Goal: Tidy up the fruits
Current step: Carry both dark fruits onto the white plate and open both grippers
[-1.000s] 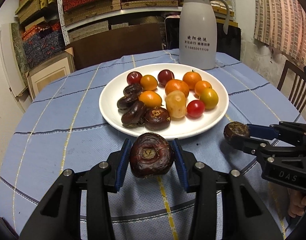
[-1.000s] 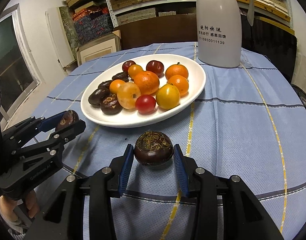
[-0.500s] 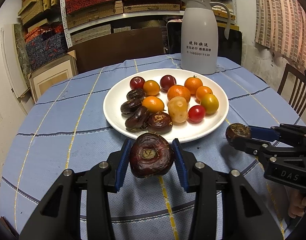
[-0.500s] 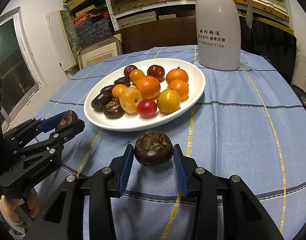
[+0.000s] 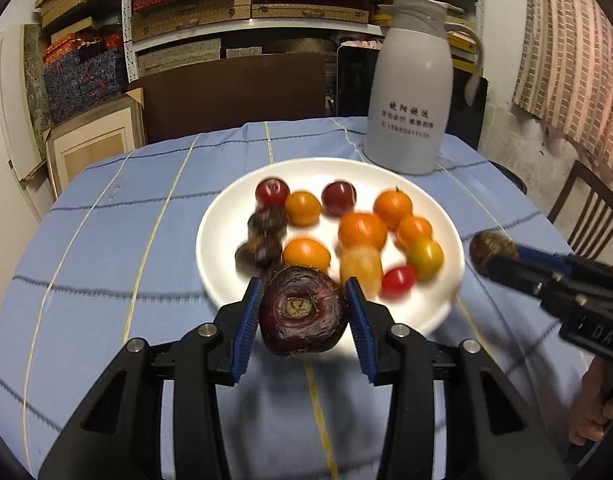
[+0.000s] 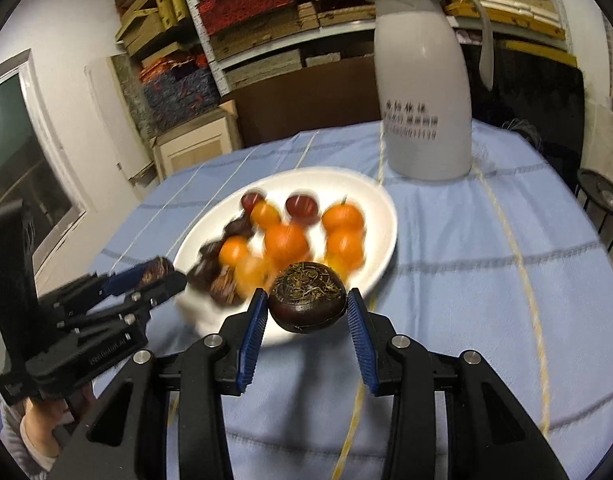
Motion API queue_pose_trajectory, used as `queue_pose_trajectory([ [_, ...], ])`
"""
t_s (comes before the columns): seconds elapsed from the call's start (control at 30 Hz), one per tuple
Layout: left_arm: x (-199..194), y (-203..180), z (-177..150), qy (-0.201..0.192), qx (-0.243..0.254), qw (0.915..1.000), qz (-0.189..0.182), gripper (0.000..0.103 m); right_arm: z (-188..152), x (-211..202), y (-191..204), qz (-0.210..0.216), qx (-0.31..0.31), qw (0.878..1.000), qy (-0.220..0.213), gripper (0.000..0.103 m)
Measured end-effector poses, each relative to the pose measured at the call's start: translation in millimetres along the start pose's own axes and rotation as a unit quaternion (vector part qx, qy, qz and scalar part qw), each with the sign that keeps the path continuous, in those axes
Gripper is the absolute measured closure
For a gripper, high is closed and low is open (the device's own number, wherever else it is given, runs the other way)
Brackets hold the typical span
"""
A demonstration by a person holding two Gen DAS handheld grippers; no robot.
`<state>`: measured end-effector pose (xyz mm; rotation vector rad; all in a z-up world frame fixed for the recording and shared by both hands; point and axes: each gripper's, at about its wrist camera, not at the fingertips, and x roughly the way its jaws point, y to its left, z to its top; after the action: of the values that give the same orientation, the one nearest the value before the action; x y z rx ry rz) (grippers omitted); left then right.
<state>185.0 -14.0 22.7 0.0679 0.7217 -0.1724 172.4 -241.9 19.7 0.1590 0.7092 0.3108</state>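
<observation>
A white plate [image 5: 226, 216] on the blue tablecloth holds several orange, red, yellow and dark brown fruits. My left gripper [image 5: 303, 316] is shut on a dark brown water chestnut [image 5: 302, 318] and holds it above the plate's near rim. My right gripper [image 6: 306, 311] is shut on another dark brown water chestnut [image 6: 307, 303], also above the plate's [image 6: 380, 216] near rim. The right gripper also shows in the left wrist view [image 5: 496, 258], right of the plate. The left gripper shows in the right wrist view [image 6: 162, 274], left of the plate.
A tall white thermos jug [image 5: 410, 92] stands just behind the plate; it also shows in the right wrist view [image 6: 424, 80]. A wooden chair [image 5: 586, 208] is at the table's right edge. Shelves of boxes [image 5: 234, 4] fill the back wall.
Both grippers have risen and moved forward with their water chestnuts, from in front of the plate to above its near rim. The view is now blurred by motion.
</observation>
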Motion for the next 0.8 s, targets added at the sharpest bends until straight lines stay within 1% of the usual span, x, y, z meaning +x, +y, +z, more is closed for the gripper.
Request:
queue_pose_trajectory([
  [0.07, 13, 1, 13, 0.003, -0.004, 1.0000, -0.003, 0.062, 17, 11, -4, 0.000, 0.009, 1.000, 0.001, 0.062],
  [0.17, 37, 2, 30, 0.007, -0.010, 0.9999, -0.011, 0.062, 32, 34, -4, 0.001, 0.011, 1.000, 0.006, 0.062],
  [0.27, 60, 6, 43, 0.015, -0.019, 0.9994, -0.025, 0.062, 40, 56, -1, 0.013, 0.010, 1.000, 0.011, 0.062],
  [0.33, 70, 9, 47, 0.018, -0.024, 0.9992, -0.028, 0.061, 42, 66, 1, 0.012, 0.007, 1.000, 0.015, 0.062],
  [0.37, 76, 11, 48, 0.022, -0.027, 0.9990, -0.030, 0.051, 42, 70, 3, 0.014, 0.001, 1.000, 0.018, 0.061],
  [0.4, 79, 11, 48, 0.023, -0.029, 0.9989, -0.030, 0.029, 42, 73, 2, 0.014, -0.001, 1.000, 0.017, 0.055],
  [0.43, 80, 13, 47, 0.020, -0.034, 0.9989, -0.024, 0.023, 42, 73, 2, 0.014, -0.002, 1.000, 0.015, 0.052],
  [0.47, 79, 15, 46, 0.014, -0.038, 0.9990, -0.017, 0.015, 42, 70, -2, 0.010, 0.006, 1.000, 0.010, 0.044],
  [0.57, 67, 24, 43, 0.006, -0.053, 0.9983, -0.024, 0.013, 42, 56, -8, 0.017, 0.018, 1.000, 0.000, 0.044],
  [0.63, 51, 31, 36, -0.004, -0.071, 0.9973, -0.019, 0.006, 36, 42, -10, 0.016, 0.021, 1.000, -0.011, 0.043],
  [0.7, 33, 34, 20, -0.012, -0.085, 0.9963, -0.010, 0.005, 23, 29, -11, 0.010, 0.024, 1.000, -0.016, 0.029],
  [0.77, 18, 34, 1, -0.011, -0.092, 0.9957, -0.001, 0.005, -2, 15, -13, 0.004, 0.028, 0.999, -0.019, 0.028],
  [0.8, 9, 31, -14, -0.007, -0.092, 0.9957, 0.004, 0.005, -12, 10, -12, 0.000, 0.026, 1.000, -0.017, 0.028],
])
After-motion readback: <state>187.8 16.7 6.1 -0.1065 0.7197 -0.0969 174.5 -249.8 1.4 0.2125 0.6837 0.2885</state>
